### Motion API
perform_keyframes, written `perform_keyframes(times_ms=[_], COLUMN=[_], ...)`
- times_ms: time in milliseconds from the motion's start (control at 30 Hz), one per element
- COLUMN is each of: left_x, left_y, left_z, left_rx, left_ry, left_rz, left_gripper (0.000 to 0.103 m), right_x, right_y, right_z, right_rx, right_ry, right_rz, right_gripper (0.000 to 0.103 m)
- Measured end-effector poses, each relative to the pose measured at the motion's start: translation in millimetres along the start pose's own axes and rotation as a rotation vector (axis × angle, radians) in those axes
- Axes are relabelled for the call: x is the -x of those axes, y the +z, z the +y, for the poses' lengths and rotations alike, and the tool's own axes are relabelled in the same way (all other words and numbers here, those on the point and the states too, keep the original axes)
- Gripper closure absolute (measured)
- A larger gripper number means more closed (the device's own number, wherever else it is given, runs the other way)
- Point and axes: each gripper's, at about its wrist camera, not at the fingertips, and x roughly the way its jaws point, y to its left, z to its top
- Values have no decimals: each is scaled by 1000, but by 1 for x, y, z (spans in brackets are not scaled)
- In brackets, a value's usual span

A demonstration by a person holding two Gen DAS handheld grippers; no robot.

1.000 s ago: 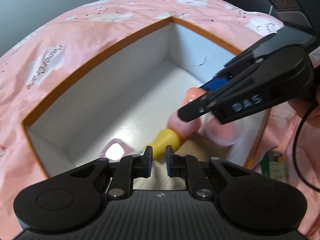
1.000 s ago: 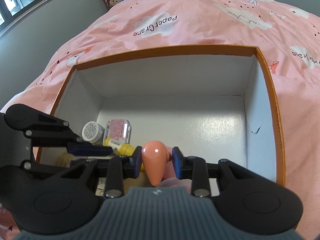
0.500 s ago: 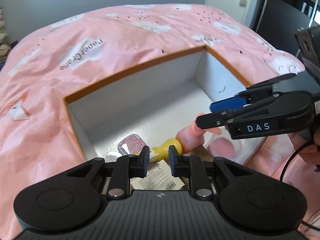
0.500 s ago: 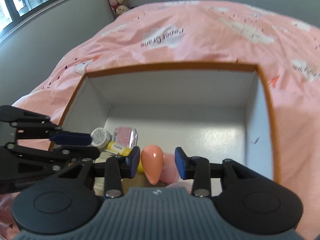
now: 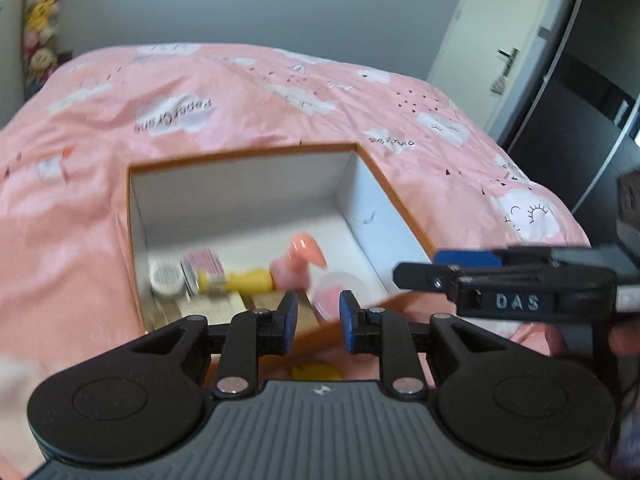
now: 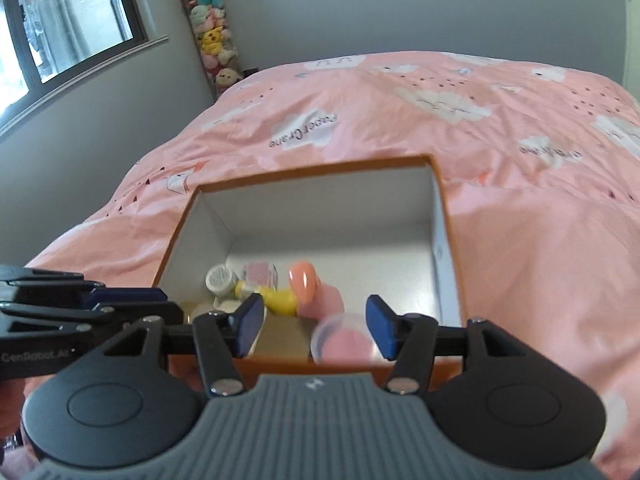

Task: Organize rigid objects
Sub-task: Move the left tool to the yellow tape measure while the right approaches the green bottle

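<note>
An orange-rimmed white box [image 5: 404, 216] [image 6: 448, 216] sits on the pink bed. Inside it lie a peach-topped pink pump bottle [image 5: 300, 258] [image 6: 304, 284], a yellow bottle [image 5: 240, 280] [image 6: 280, 300], a white jar [image 5: 166, 278] [image 6: 220, 278], a pink tin [image 5: 202, 266] [image 6: 260, 274] and a clear cup with pink contents [image 5: 338, 290] [image 6: 340, 342]. My left gripper [image 5: 317, 320] [image 6: 160, 300] hovers over the near rim, its jaws opening with nothing between them. My right gripper [image 6: 315, 326] [image 5: 424, 265] is above the near rim too, jaws opening wide and empty.
Flat cardboard packets [image 5: 216, 304] lie at the box's near end. The pink cloud-print duvet [image 6: 400, 112] surrounds the box. A column of plush toys [image 6: 212, 36] and a window [image 6: 60, 20] stand far left, and dark wardrobe doors [image 5: 580, 92] far right. A hand [image 5: 624, 340] holds the right gripper.
Both grippers rose and drew back out of the box. The right jaws spread and let go of the pump bottle, which stays in the box. The left jaws parted a little.
</note>
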Motion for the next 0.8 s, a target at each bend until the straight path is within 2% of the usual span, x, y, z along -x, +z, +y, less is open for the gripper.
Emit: perform_keyframes(times_ms=[67,133,267,367,467,533,800], left_x=[-6,-17,-44,-56,-62,-65,-71], left_y=[-15,-30,-54,-65,-70,-73,-80], left_z=[-7,-11,-10,-5,-2,1,9], left_rx=[1,11,74,108,117,130,193], left_ry=[13,34,82,82,117,129,120], left_rz=[24,82,230,285,304,304,300], left_gripper=[77,77,77,77,77,77,76], right_x=[8,11,0,-11,-21,-24,-53], right_y=[-17,-35,-68,-93,-114,-123,-135], right_z=[-2,-8,-32,-49,-65,-69,-68], right_rx=[-41,-101,-271,-398,-519,-558,-580], right_ry=[-31,-56,-51,-61,-73,-73,-27], right_rz=[20,58,200,310,398,424,502], right_gripper=[46,46,46,46,46,46,48])
